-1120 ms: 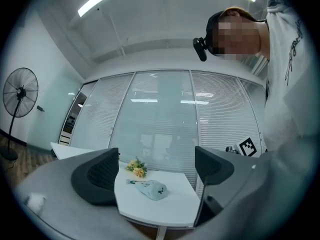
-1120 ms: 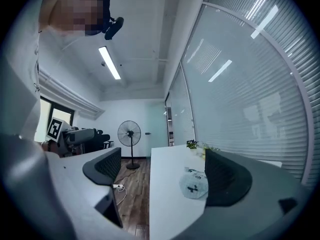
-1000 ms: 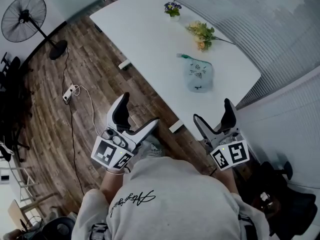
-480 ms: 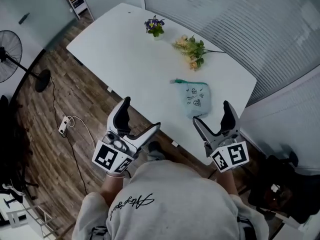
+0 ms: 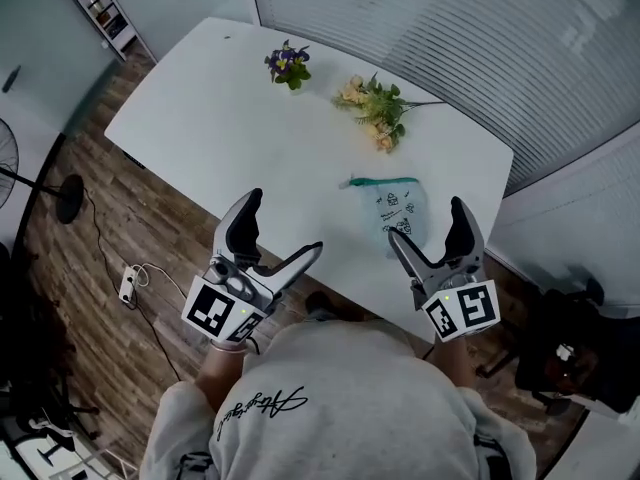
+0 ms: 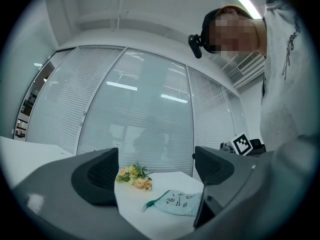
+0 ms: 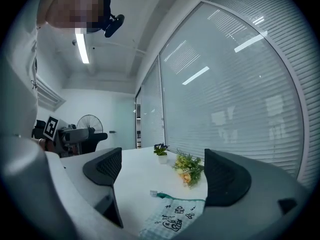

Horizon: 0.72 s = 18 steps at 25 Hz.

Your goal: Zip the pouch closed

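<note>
A pale mint pouch with small dark drawings lies flat on the white table, near its front right edge. A green zip band runs along its far side, with a small pull tab at the left end. My left gripper is open and empty, held over the table's near edge, left of the pouch. My right gripper is open and empty, close to the pouch's near end. The pouch shows between the left jaws, and the pouch lies low between the right jaws.
A bunch of yellow flowers lies beyond the pouch. A small pot of purple flowers stands farther left. Blinds cover the windows behind the table. A wooden floor with a power strip lies to the left.
The view has drawn nearer the table. The pouch now sits between and just ahead of both grippers. Both grippers stay open.
</note>
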Each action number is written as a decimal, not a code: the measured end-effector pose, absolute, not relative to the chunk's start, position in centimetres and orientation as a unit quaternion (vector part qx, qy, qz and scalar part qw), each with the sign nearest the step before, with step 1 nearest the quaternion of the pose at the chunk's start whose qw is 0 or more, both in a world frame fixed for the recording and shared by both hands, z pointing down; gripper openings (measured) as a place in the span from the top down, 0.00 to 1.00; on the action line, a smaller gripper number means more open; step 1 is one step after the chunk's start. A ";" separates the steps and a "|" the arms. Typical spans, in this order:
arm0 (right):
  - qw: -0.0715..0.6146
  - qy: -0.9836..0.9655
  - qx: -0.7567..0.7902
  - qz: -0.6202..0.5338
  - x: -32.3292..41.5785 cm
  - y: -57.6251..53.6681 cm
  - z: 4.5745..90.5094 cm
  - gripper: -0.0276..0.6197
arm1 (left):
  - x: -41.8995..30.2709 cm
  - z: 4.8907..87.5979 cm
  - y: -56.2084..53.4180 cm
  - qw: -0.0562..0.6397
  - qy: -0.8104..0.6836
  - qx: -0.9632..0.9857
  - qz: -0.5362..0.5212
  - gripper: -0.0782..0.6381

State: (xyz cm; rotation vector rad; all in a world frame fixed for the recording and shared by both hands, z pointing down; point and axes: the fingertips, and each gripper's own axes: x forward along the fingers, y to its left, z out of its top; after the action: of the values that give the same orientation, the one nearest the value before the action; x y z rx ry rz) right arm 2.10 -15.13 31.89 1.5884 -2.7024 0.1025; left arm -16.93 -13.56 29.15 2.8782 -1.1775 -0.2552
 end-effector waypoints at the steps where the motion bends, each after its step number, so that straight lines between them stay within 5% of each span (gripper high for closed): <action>1: 0.002 -0.859 0.511 0.035 2.2 -15.4 31.9 0.18 | -16.8 29.2 -14.1 0.012 -0.372 0.925 -0.082 0.25; 18: 0.087 -0.849 0.514 0.084 7.5 -22.1 38.3 0.25 | -13.7 29.4 -17.3 0.037 -0.358 0.929 -0.081 0.25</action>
State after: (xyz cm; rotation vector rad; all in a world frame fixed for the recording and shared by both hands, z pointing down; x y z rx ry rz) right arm 7.46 -22.10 38.32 1.5315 -2.5301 0.2517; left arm -13.75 -17.29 29.43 2.8540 -1.0999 -0.2474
